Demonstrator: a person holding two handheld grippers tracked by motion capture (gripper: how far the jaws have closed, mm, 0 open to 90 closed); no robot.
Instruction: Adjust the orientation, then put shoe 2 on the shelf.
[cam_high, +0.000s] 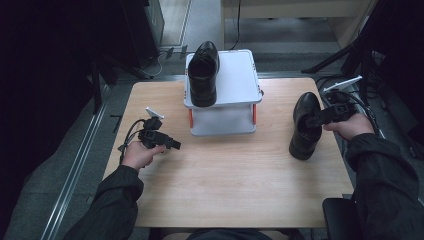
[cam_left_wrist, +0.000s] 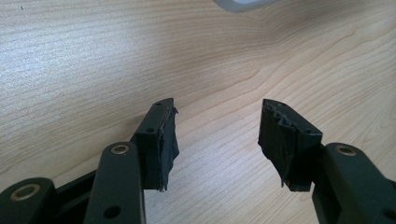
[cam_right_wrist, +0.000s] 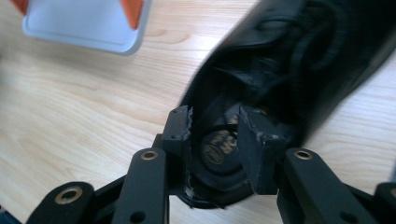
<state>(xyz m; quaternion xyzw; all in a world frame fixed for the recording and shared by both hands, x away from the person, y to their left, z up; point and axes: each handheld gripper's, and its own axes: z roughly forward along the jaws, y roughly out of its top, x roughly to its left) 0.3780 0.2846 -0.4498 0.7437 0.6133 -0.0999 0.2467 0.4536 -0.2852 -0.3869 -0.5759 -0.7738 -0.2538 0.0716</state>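
High view: one shoe (cam_high: 203, 72) already sits on the rack (cam_high: 235, 80). Right gripper (cam_high: 316, 120) looks clamped on the second shoe (cam_high: 305, 125) at the table's (cam_high: 225, 180) right side. Left gripper (cam_high: 172, 144) hangs wide open, empty. I'd guess the next move is lifting it onto the rack beside its mate.

2 black shoes, 1 on the rack (cam_high: 203, 75) and 1 on the table (cam_high: 304, 126), 1 white two-tier rack (cam_high: 235, 80), 1 wooden table (cam_high: 225, 170), 2 grippers, left (cam_high: 175, 145) and right (cam_high: 311, 121), 2 hands, left (cam_high: 140, 156) and right (cam_high: 352, 125)
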